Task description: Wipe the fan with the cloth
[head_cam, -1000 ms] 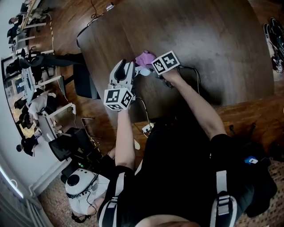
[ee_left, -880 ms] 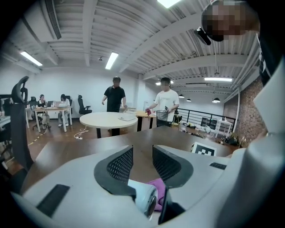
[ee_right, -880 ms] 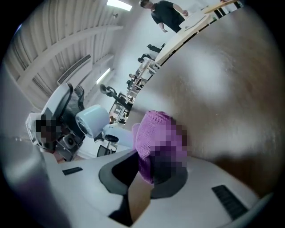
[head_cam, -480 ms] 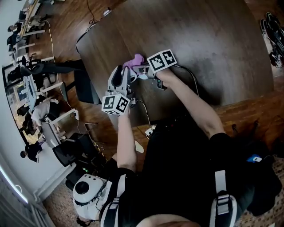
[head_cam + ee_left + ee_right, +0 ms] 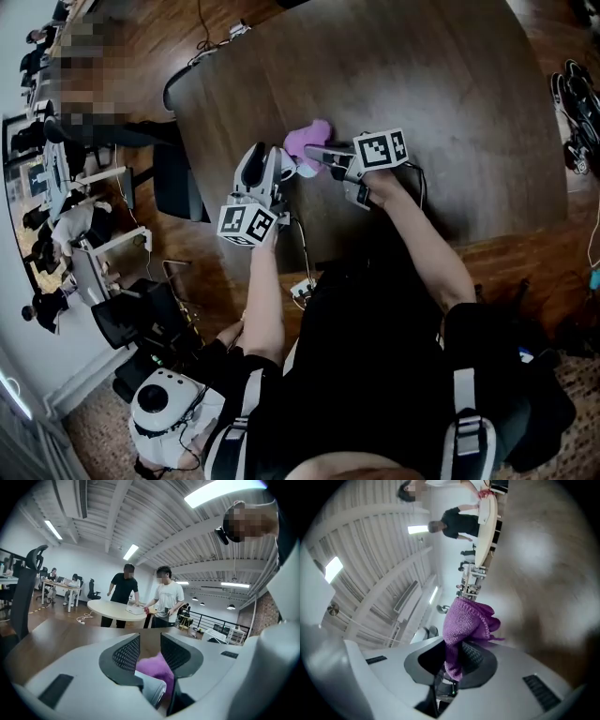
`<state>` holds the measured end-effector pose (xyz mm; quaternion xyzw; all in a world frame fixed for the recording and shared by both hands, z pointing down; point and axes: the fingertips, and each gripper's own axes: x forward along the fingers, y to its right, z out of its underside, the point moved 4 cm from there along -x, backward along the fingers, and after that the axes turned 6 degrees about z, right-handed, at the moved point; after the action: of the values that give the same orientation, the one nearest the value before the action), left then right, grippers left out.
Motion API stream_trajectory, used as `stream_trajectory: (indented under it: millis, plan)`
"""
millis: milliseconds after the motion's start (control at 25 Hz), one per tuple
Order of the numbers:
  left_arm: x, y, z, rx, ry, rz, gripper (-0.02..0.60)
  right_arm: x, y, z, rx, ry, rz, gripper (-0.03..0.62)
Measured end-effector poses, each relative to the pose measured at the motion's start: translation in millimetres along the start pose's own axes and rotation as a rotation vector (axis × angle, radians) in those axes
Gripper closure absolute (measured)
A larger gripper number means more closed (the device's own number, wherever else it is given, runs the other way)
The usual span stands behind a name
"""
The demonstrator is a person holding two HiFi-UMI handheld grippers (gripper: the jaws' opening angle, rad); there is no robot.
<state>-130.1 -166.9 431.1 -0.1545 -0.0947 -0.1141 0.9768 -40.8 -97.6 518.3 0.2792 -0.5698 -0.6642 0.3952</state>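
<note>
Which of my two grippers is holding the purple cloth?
The right gripper: its jaws pinch the purple cloth, while the left gripper clamps a pale grey fan instead.

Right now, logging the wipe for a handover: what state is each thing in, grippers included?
Left gripper: shut on the fan.
Fan: gripped between the left jaws.
Right gripper: shut on the cloth.
Cloth: bunched, pinched at one end, up by the fan.

The cloth (image 5: 464, 620) is purple (knitted weave), the fan (image 5: 152, 688) pale grey, the table (image 5: 469, 112) dark brown.
</note>
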Motion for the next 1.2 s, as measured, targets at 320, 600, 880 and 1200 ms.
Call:
stream_trajectory:
  millis: [320, 600, 880, 1200]
  plan:
    - [-13.7, -16.8, 11.1, -0.1, 0.051, -0.035, 0.434, 50.5, -12.2, 0.7, -0.059, -0.094, -0.024, 0.538]
    - [2.6, 20.9, 37.9, -0.089, 0.068, -0.072, 0.434, -24.6, -5.0, 33.6, -0.006, 0.042, -0.009, 0.538]
    - [3.4, -1.9, 7.3, -0.299, 0.228, 0.004, 0.434, -34.8, 3.8, -13.8, -0.195, 0.077, 0.18, 0.538]
    - [-30.1, 22.8, 7.1, -0.287, 0.25, 0.118, 0.434, -17.5, -66.0, 24.3, -0.476, 0.059, 0.055, 0.538]
